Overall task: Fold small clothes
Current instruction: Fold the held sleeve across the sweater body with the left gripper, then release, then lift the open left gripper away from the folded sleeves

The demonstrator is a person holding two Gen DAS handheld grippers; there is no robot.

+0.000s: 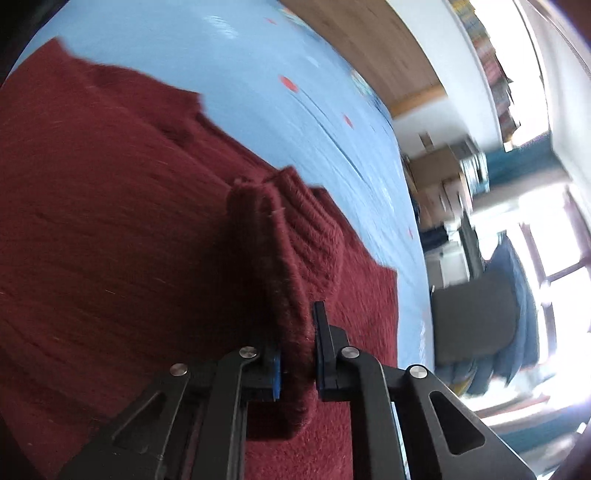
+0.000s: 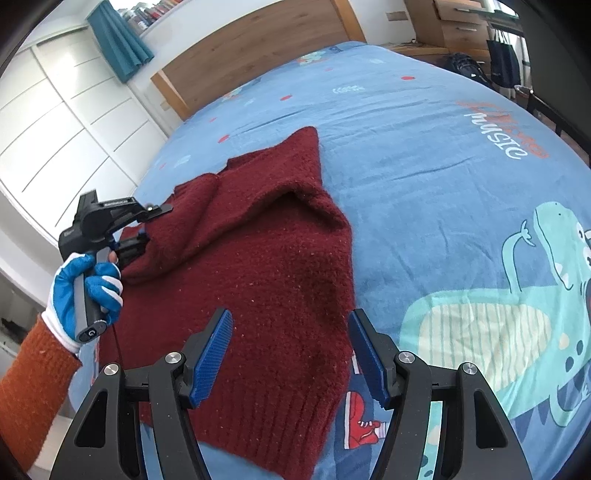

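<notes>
A dark red knitted sweater (image 2: 258,266) lies spread on the blue bedspread (image 2: 424,177). My left gripper (image 1: 297,354) is shut on the sweater's ribbed sleeve cuff (image 1: 291,236) and holds it up over the body of the sweater (image 1: 110,221). The left gripper also shows in the right wrist view (image 2: 142,236), at the sweater's left side, with the sleeve draped from it. My right gripper (image 2: 290,354) is open and empty, its blue pads (image 2: 214,354) standing apart above the sweater's hem near the front edge.
The bedspread has a dinosaur print (image 2: 517,314) at the right. A wooden headboard (image 2: 258,48) stands at the far end, white wardrobes (image 2: 55,129) at the left, and a wooden dresser (image 2: 458,26) at the back right.
</notes>
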